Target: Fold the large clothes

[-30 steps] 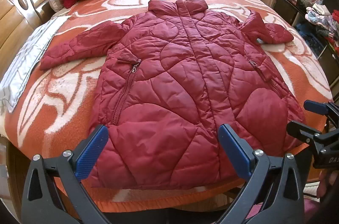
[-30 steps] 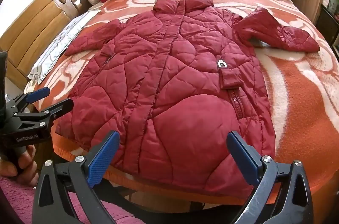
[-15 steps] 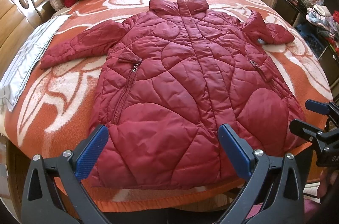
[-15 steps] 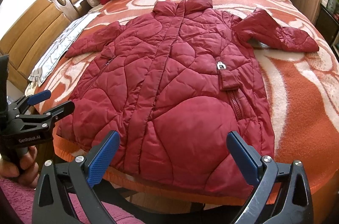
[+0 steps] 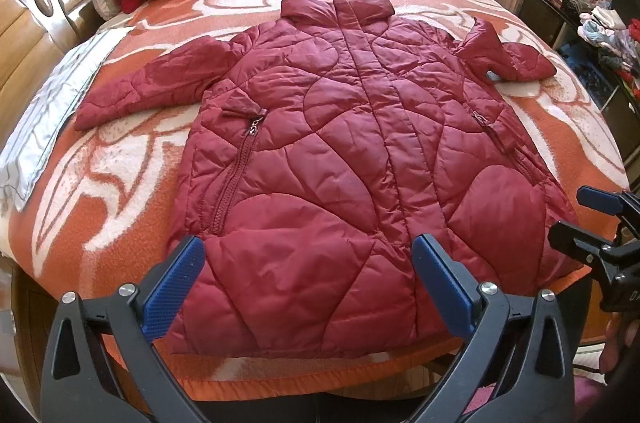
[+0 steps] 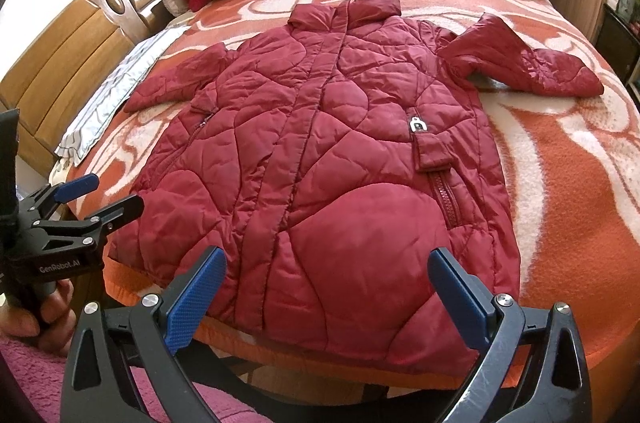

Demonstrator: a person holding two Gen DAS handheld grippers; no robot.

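- While both of my tools hang at the foot of the bed (image 5: pixel 52 223), neither has hold of anything: the left tool (image 5: pixel 308 287) has its blue pads spread wide apart, and the right tool (image 6: pixel 332 299) gapes just as wide, both empty.
- Straight ahead of both tools the red quilted coat (image 5: pixel 344 159) lies flat, front up, collar at the far end and hem nearest me, reaching the bed's near edge.
- Beyond my left tool, the left sleeve (image 5: pixel 152 83) stretches out flat; beyond my right tool, the right sleeve (image 6: pixel 520 63) is bent and puffed up, not lying flat.
- Because the shell looks slick and thickly padded, I judge a shallow pinch at the hem (image 6: pixel 360 335) could slide off, leaving me with only the top layer while the back stays on the bed.
- If I fold the body over that humped right sleeve, the bulk will likely trap air and spring the fold open.
- With the hem at the mattress edge, a careless tug toward me could drag the whole coat off onto the floor.
- The blanket (image 6: pixel 580 203) under the coat looks fuzzy; closing too deep might catch it with the coat and pull it up.
- Lifting one side sooner than the other would probably skew the fold line.
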